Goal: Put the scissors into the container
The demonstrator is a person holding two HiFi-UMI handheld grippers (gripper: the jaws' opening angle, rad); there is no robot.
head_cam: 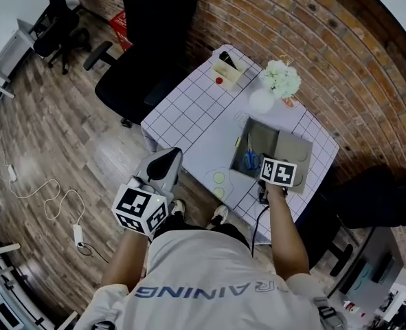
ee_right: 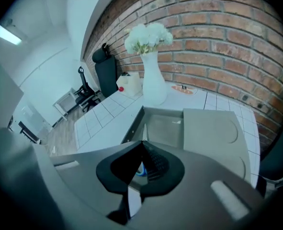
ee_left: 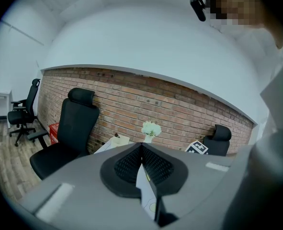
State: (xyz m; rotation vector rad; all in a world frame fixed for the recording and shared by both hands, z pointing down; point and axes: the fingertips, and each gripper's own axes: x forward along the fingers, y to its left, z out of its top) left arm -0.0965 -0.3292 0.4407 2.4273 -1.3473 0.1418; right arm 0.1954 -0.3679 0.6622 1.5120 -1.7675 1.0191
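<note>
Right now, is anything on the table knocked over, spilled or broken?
Nothing stands out. The scissors lie inside the open grey container. Its lid lies flat beside it, and the white vase of flowers stands upright. No spill shows on the checked tablecloth.

A red brick wall (head_cam: pixel 312 40) runs beyond the jaws, behind the white gridded tabletop (head_cam: pixel 203 108). Left of them, a black office chair (head_cam: pixel 148 53) stands on the wood-plank floor (head_cam: pixel 44 136).

The scissors (head_cam: pixel 250 159) lie in the container (head_cam: pixel 263 137) just ahead of the right claw (ee_right: pixel 142 143), with the vase (ee_right: pixel 153 83) farther ahead, behind the container, on the table (head_cam: pixel 196 112).
</note>
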